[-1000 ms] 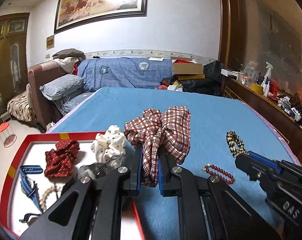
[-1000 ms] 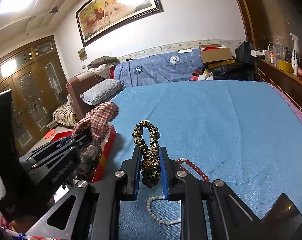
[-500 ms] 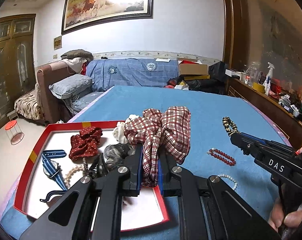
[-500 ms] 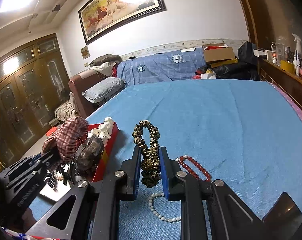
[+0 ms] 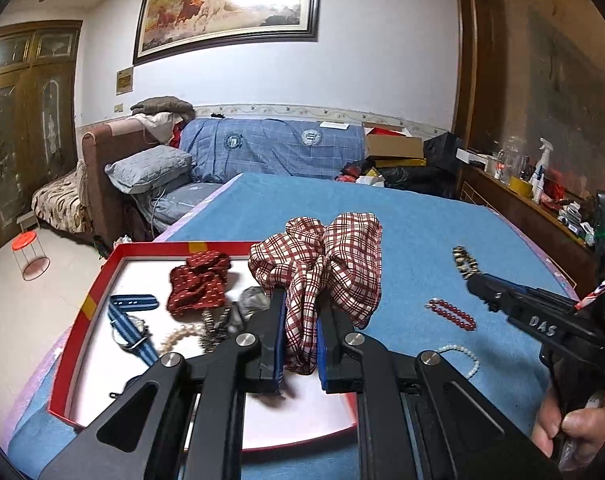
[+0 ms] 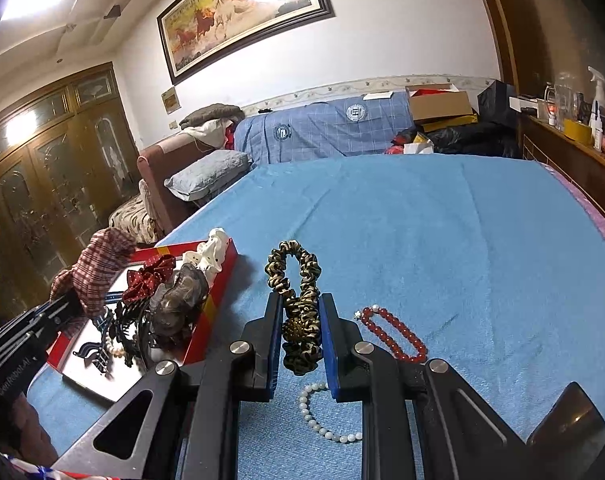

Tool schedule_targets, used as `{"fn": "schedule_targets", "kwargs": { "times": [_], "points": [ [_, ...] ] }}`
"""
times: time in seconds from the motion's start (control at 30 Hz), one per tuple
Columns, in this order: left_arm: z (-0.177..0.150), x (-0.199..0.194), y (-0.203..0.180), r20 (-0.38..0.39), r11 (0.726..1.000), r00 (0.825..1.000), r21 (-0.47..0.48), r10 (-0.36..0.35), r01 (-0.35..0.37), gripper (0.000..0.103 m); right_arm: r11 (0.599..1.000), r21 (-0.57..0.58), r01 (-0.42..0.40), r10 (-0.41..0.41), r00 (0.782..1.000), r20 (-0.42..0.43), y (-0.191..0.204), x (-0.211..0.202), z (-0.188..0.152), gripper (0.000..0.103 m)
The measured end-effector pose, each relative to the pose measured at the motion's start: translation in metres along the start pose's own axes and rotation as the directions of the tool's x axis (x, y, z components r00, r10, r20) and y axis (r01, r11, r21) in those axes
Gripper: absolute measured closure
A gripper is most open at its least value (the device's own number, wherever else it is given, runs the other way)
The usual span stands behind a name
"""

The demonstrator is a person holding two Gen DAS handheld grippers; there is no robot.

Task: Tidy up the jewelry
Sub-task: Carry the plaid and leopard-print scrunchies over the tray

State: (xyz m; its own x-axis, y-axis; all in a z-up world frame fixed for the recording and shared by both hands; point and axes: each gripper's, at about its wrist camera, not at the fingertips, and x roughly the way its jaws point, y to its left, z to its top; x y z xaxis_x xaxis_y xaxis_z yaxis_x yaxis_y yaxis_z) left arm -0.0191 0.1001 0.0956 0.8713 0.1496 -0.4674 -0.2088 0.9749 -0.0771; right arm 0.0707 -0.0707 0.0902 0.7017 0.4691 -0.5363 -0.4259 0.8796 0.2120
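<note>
While clamped, plaid scrunchie [image 5: 322,276] above tray [image 5: 102,280]

The scrunchie [image 5: 322,280] is red-and-cream plaid, another scrunchie [image 6: 298,304] is leopard-spotted in black and gold, and a third [image 5: 198,284] is dark red with small white dots. The tray [image 5: 98,292] has a red rim, a yellow patch and a white floor, and holds a blue-striped strap [image 5: 130,324]. The bed [image 6: 442,232] is plain light blue, with a red bead bracelet [image 6: 394,334] and a white bead bracelet [image 6: 322,420].
</note>
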Motion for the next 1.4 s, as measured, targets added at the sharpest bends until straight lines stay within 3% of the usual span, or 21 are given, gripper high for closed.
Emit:
{"fn": "schedule_targets", "kwargs": {
  "times": [0.17, 0.3, 0.47, 0.63, 0.77, 0.9, 1.1, 1.4],
  "points": [
    [-0.002, -0.001, 0.029, -0.015, 0.999, 1.0, -0.047, 0.017, -0.018, 0.091, 1.0, 0.017, 0.003, -0.003, 1.0, 0.013, 0.001, -0.002, 0.003, 0.083],
    [-0.005, -0.008, 0.056, -0.007, 0.996, 0.999, -0.071, 0.054, -0.054, 0.091, 0.995, 0.086, -0.058, 0.058, 0.998, 0.006, 0.009, -0.003, 0.006, 0.083],
    [-0.012, -0.011, 0.097, -0.019, 0.986, 0.993, -0.123, 0.113, -0.115, 0.091, 0.982, 0.1, -0.16, 0.159, 0.987, 0.018, 0.056, -0.002, 0.006, 0.083],
    [-0.023, -0.009, 0.123, -0.042, 0.976, 0.99, -0.165, 0.134, -0.139, 0.091, 0.97, 0.044, -0.239, 0.241, 0.97, -0.031, 0.114, 0.015, -0.004, 0.082],
    [-0.027, -0.002, 0.129, -0.055, 0.974, 0.989, -0.176, 0.136, -0.143, 0.091, 0.966, -0.017, -0.26, 0.257, 0.963, -0.082, 0.143, 0.03, -0.017, 0.082],
    [-0.031, 0.007, 0.134, -0.067, 0.97, 0.988, -0.191, 0.141, -0.151, 0.091, 0.964, -0.085, -0.252, 0.245, 0.966, -0.085, 0.152, 0.031, -0.024, 0.082],
    [-0.032, 0.02, 0.14, -0.097, 0.963, 0.984, -0.208, 0.151, -0.169, 0.091, 0.947, -0.148, -0.286, 0.267, 0.954, -0.139, 0.17, 0.042, -0.036, 0.082],
    [-0.033, 0.029, 0.143, -0.151, 0.956, 0.973, -0.213, 0.173, -0.203, 0.091, 0.934, -0.171, -0.313, 0.278, 0.94, -0.199, 0.179, 0.056, -0.048, 0.082]
  ]
}}
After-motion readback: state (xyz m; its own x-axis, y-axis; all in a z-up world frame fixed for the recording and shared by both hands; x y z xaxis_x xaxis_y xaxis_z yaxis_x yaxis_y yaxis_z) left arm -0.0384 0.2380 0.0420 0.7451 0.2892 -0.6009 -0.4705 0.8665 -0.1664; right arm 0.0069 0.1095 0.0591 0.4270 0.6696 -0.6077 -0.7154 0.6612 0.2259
